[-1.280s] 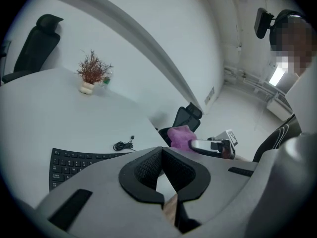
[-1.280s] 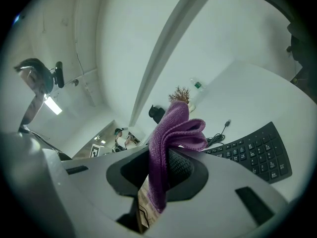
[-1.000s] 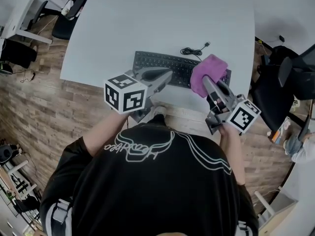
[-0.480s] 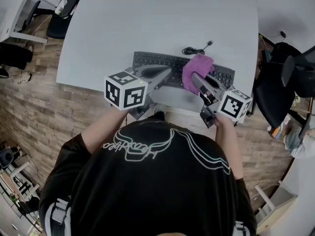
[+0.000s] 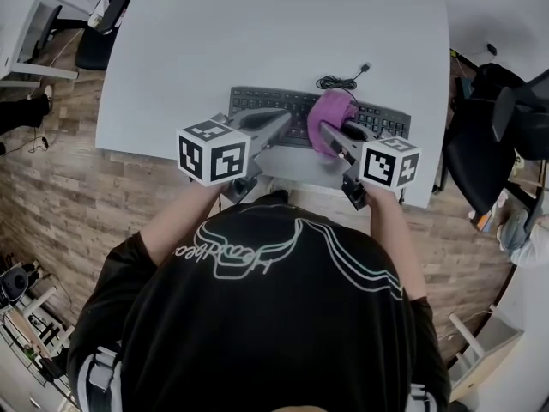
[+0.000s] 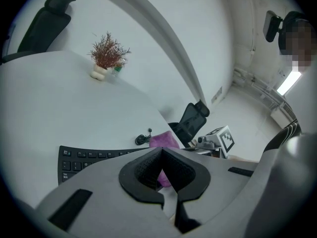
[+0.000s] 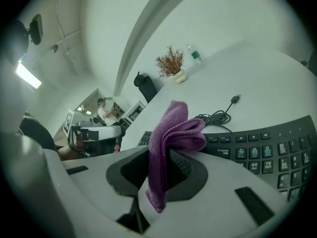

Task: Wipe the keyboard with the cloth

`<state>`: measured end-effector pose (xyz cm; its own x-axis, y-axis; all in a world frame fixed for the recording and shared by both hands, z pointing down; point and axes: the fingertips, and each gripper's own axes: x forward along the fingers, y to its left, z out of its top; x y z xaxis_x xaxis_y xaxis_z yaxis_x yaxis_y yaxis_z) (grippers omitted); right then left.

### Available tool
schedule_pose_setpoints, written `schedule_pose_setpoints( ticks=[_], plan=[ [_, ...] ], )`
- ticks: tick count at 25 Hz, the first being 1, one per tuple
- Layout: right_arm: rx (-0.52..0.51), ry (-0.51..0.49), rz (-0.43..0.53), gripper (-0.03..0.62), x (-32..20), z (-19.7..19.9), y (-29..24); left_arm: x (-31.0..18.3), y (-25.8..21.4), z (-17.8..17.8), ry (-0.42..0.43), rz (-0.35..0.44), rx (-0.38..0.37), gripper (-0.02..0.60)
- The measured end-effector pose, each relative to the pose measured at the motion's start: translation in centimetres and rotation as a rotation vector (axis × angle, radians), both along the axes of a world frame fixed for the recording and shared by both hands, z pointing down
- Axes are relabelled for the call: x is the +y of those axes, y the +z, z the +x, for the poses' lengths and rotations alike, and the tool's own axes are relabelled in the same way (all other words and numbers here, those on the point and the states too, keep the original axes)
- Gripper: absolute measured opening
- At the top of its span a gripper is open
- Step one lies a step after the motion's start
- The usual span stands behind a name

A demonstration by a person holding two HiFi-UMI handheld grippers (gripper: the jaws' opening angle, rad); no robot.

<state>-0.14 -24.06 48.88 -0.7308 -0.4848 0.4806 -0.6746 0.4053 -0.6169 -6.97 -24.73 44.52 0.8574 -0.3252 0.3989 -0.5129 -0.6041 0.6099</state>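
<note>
Cloth (image 5: 328, 112), purple and bunched, sits on the middle of the keyboard (image 5: 257, 103), which lies along the near edge of the white table (image 5: 257, 24). From the head view the right gripper (image 5: 327, 132) reaches into the cloth from the near side, but the grip itself is hidden there. The right gripper view settles it: the right gripper (image 7: 166, 155) has its jaws closed on a fold of the cloth (image 7: 171, 130), one end hanging down between them and the rest puffed up above, with the keyboard (image 7: 267, 148) just beyond.

The left gripper (image 5: 286, 118) hovers over the keyboard's left half, beside the cloth and apart from it. Its own view shows the left gripper (image 6: 161, 152) with jaw tips met and nothing held; the cloth (image 6: 163, 141) only shows beyond them.

A coiled cable (image 5: 339, 81) lies behind the keyboard. Both gripper views also catch a small reddish plant (image 6: 106, 53) at the table's far side, which the head view leaves out.
</note>
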Motion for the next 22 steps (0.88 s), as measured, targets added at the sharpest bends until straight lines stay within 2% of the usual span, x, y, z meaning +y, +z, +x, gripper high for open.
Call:
schedule_pose_setpoints(
  ticks=[5,10,22],
  plan=[
    [0.119,-0.030,-0.011,0.054,0.0,0.2,1.7,0.2,0.3,-0.2,0.000,-0.010,0.005,0.006],
    [0.177,-0.035,-0.019,0.054,0.1,0.7,2.4,0.3,0.3,-0.4,-0.003,-0.012,0.001,0.006],
    [0.211,0.019,-0.072,0.054,0.0,3.0,3.1,0.4,0.5,-0.1,-0.025,-0.028,-0.012,0.006]
  ],
)
